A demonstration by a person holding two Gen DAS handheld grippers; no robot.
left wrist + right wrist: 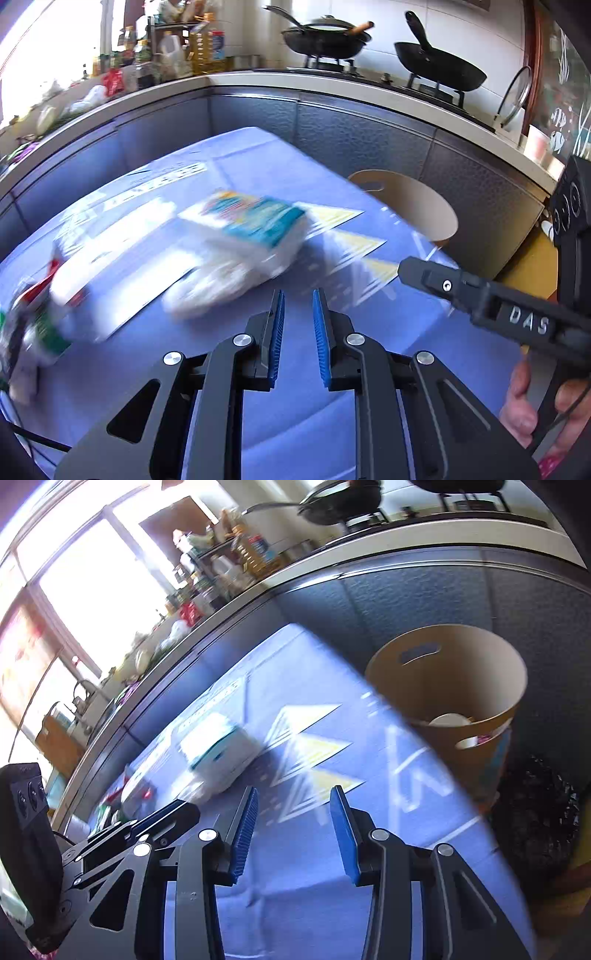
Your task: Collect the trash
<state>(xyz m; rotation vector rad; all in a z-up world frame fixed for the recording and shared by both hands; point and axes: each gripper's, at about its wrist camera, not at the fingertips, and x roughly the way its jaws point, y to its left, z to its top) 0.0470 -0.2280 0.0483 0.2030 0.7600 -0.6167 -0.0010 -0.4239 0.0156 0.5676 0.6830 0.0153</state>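
Both grippers empty — left point(298, 332) narrowly parted, right point(293, 830) spread wide — a hasty grab could shove the tissue pack point(240, 243) off the table point(295, 406), missing the bin point(447, 686).

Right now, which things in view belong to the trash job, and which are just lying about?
Job:
- white and teal pack on the blue table
- red and green wrapper at the table's left
- tan bin, something already inside
- left claw and right claw, both open, empty

Lying about:
- two woks on the stove
- bottles on the counter
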